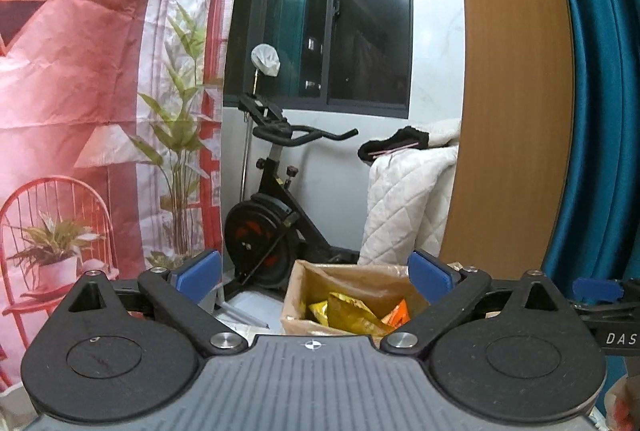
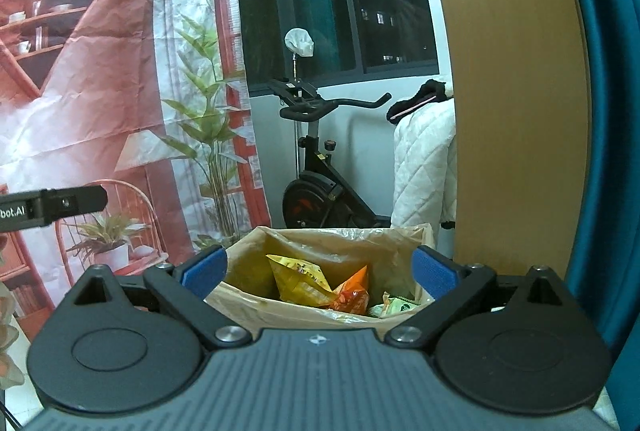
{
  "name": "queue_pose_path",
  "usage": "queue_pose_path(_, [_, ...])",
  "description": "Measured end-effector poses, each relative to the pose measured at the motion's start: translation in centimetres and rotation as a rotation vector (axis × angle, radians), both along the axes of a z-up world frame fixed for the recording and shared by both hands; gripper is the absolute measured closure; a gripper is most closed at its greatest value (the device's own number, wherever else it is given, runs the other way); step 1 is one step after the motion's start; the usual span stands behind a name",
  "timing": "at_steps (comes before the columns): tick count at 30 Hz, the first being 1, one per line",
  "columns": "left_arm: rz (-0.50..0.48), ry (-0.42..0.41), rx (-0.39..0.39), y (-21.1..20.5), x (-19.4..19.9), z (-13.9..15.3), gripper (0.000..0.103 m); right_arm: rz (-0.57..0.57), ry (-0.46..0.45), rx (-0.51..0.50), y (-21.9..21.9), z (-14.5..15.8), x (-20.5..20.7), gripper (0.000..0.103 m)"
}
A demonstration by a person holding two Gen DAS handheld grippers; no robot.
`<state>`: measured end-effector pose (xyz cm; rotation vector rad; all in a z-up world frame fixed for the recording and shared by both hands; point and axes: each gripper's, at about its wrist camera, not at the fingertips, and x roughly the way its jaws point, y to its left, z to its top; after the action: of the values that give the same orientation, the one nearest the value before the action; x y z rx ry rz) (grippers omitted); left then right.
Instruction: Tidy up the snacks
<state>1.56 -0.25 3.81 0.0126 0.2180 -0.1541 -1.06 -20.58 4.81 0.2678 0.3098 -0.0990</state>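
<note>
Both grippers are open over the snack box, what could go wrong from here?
1. The thin plastic liner of the brown cardboard box could snag on a finger going in.
2. The yellow foil snack packet, orange packet and green packet overlap, so the right hand-held gripper might pinch two.

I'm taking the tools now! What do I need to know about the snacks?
Left tool: open, holding nothing, facing the box.
Right tool: open, holding nothing, just in front of the box.
Cardboard box: lined with plastic, open at the top.
Already inside: a yellow snack bag, an orange packet and a green packet.
Still to do: no other snacks show in either view, so look around for any left before you stop.
</note>
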Motion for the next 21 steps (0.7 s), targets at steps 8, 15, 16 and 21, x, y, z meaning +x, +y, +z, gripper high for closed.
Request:
queue_pose_path(8, [0.031,0.049,0.025,-0.32,0.01,-0.52,0.000,0.011,-0.002,-0.005,0.44,-0.01,-0.12,0.002])
queue_pose_path(15, [0.019,0.074,0.039,-0.13,-0.24,-0.58,0.000,0.017,-0.001,-0.011,0.64,0.02,0.03,0.002])
queue_pose_path(16, [0.016,0.076,0.041,-0.10,-0.30,-0.63,0.000,0.018,-0.001,-0.010,0.65,0.03,0.03,0.002])
queue_pose_path(21, [0.012,0.073,0.047,-0.04,-0.66,-0.58,0.000,0.019,-0.002,-0.010,0.74,-0.01,-0.08,0.002])
